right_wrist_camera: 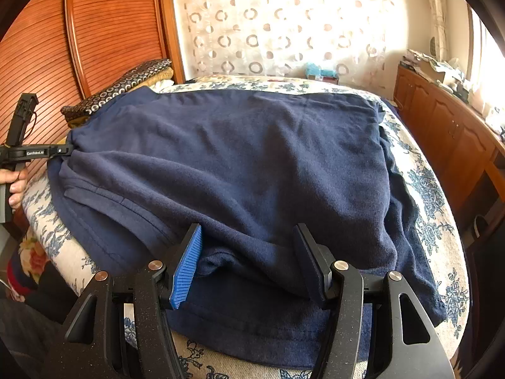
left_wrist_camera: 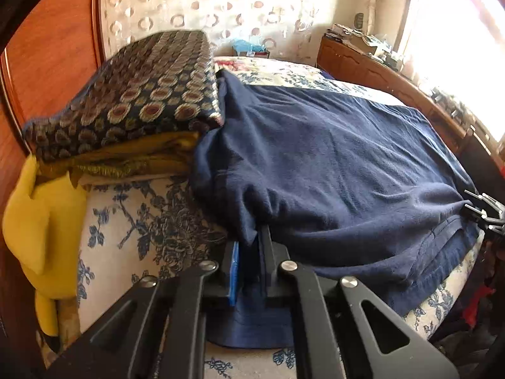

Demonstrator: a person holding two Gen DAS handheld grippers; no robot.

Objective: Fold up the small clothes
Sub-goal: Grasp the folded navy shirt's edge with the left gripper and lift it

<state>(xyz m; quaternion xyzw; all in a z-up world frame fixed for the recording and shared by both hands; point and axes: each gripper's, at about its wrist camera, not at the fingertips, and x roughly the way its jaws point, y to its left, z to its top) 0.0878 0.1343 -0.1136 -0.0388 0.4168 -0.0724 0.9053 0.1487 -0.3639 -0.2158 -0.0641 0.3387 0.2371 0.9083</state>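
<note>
We found the left gripper (left_wrist_camera: 251,252) clamped on the navy garment's (left_wrist_camera: 331,164) edge at the bed's (left_wrist_camera: 132,221) near edge, the right gripper (right_wrist_camera: 249,262) standing wide astride a fold.

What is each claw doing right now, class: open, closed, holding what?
Left claw: closed on the navy garment.
Right claw: open, garment edge between its fingers, not gripped.

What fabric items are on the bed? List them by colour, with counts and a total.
Navy: 1, the garment spread flat.
Dark with round pattern: 1, the folded cloth on top of the pile.
Mustard: 1, the folded cloth under it.
Yellow: 1, the cloth hanging off the edge.
Total: 4
</note>
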